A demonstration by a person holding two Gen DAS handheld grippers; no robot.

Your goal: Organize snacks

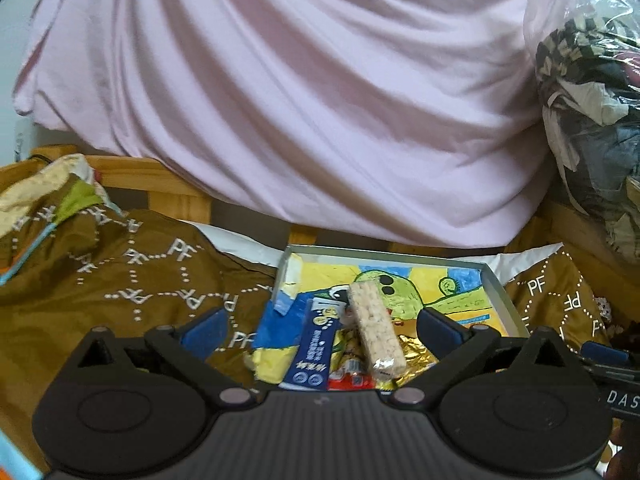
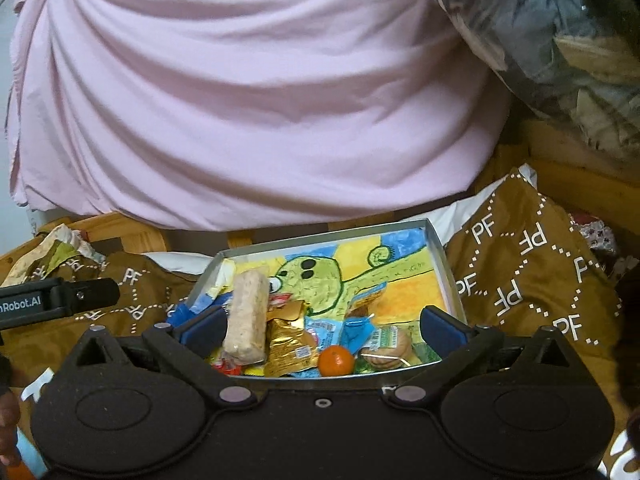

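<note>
A shallow grey tray (image 1: 498,282) (image 2: 438,248) with a green cartoon drawing on its floor lies on the brown bedcover. Snacks are piled at its near end: a pale puffed-rice bar (image 1: 374,330) (image 2: 246,316), a blue packet (image 1: 314,354), a gold foil pack (image 2: 286,338), a small orange (image 2: 336,361) and wrapped biscuits (image 2: 390,346). My left gripper (image 1: 320,330) hovers open over the near left of the tray, nothing between its blue pads. My right gripper (image 2: 322,330) hovers open over the pile, also holding nothing.
A large pink cloth (image 1: 300,92) hangs behind the tray over a wooden bed frame (image 1: 160,184). A clear plastic bag of clothes (image 1: 592,92) bulges at the right. The brown patterned cover (image 1: 120,280) surrounds the tray. The left gripper's body (image 2: 60,300) shows at the right view's left edge.
</note>
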